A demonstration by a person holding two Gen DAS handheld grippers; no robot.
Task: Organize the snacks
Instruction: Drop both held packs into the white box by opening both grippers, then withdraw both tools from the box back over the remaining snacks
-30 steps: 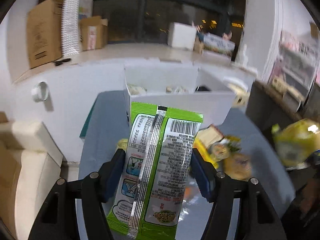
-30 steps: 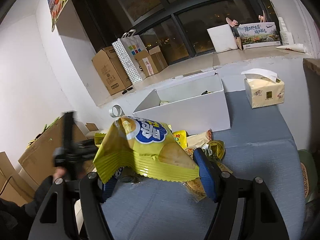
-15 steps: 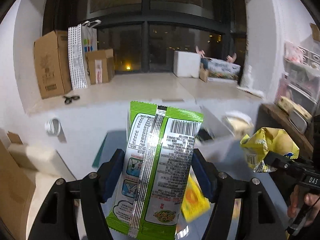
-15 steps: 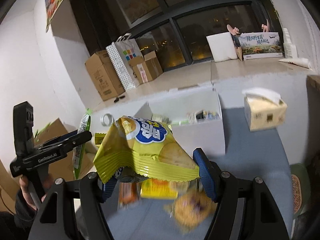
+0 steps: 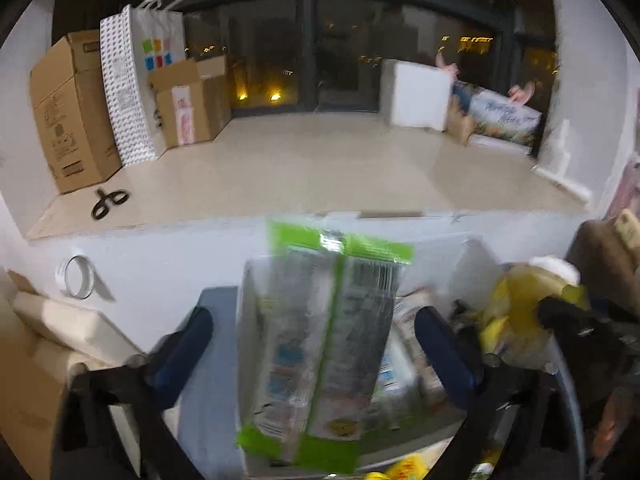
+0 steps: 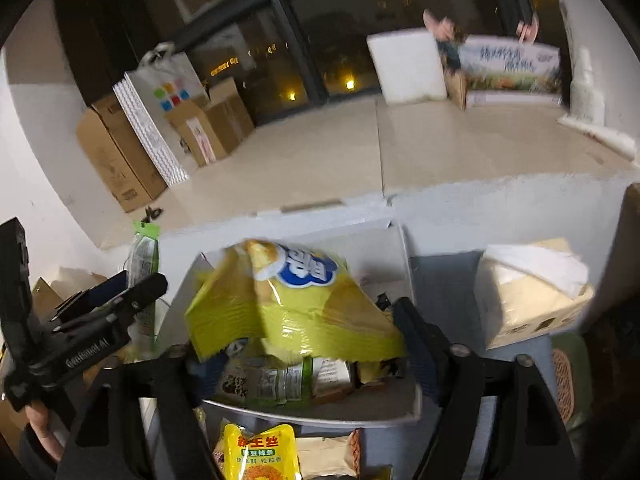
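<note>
Drop step: left claw (image 5: 316, 344) opening, green packet (image 5: 320, 344) loose between its jaws; right claw (image 6: 304, 344) opening, yellow chip bag (image 6: 288, 300) released over white box (image 6: 400, 248). Next, likely: withdraw, fetch counter snacks.

- Both views are pretty dim, indoor light from above, and it's night outside: the dark window (image 5: 344, 40) only shows small yellow lamp dots.
- Heavy fisheye bend, with black vignette in the corners.
- Motion blur is bad near the bottom: the green snack packet (image 5: 320, 344) is smeared and its print unreadable, and the yellow chip bag (image 6: 296, 304) is soft too.
- The far sill (image 5: 280, 168) is sharper, with a soft sheen.
- A tape roll (image 5: 76, 278) casts a faint shadow on the white wall.
</note>
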